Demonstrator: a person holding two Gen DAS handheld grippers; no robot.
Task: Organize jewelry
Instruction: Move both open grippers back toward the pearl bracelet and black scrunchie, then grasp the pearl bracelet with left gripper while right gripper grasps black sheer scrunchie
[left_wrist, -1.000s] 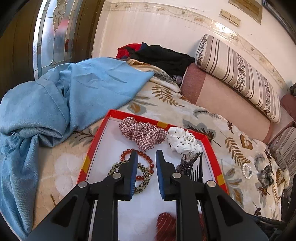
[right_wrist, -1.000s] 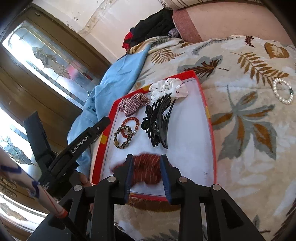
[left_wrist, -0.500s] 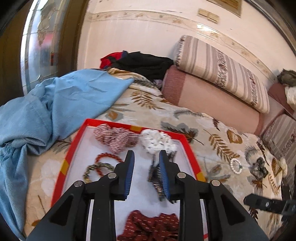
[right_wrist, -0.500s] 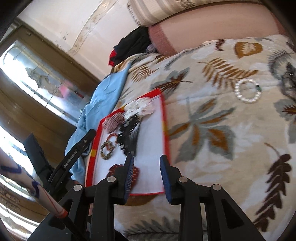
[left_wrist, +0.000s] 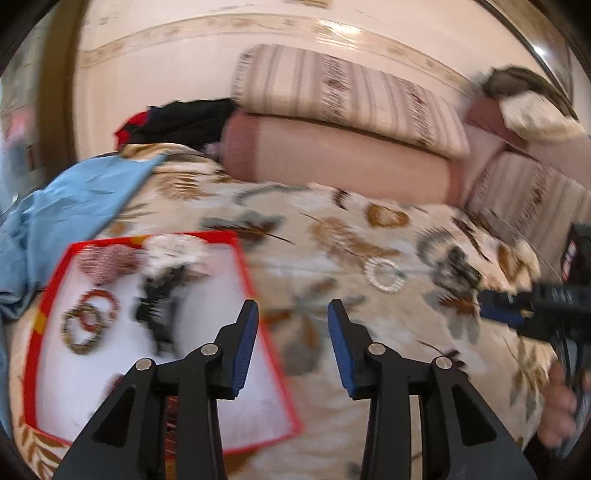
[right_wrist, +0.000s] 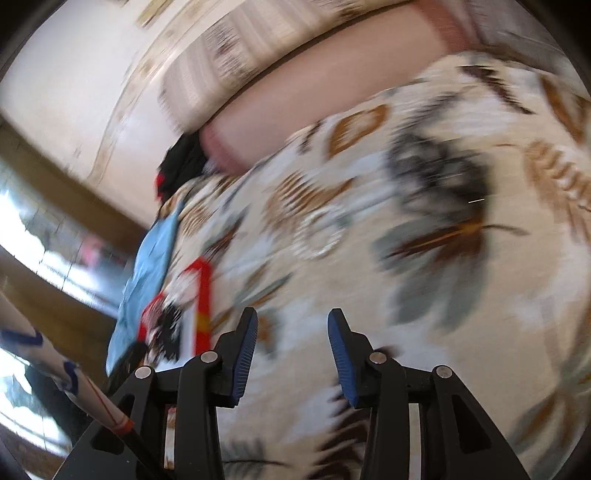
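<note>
Jewelry, left to right: tray (left_wrist: 255, 295) holding 2 bead bracelets (left_wrist: 90, 319), 2 scrunchies (left_wrist: 110, 258), 1 black clip (left_wrist: 160, 310); 1 pearl bracelet (left_wrist: 384, 275) loose on bedspread (left_wrist: 332, 229). Left gripper (left_wrist: 291, 345) spread, empty. Right gripper (right_wrist: 291, 347) spread, empty, above bedspread.

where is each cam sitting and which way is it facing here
Left wrist: behind the open left gripper, facing the red-rimmed white tray and white pearl bracelet on the leaf-print bedspread; the right gripper and hand show at the frame's right.
Right wrist: behind the open right gripper, over the blurred bedspread; only its fingers show.
Shared: tray, bracelet, bedspread.
</note>
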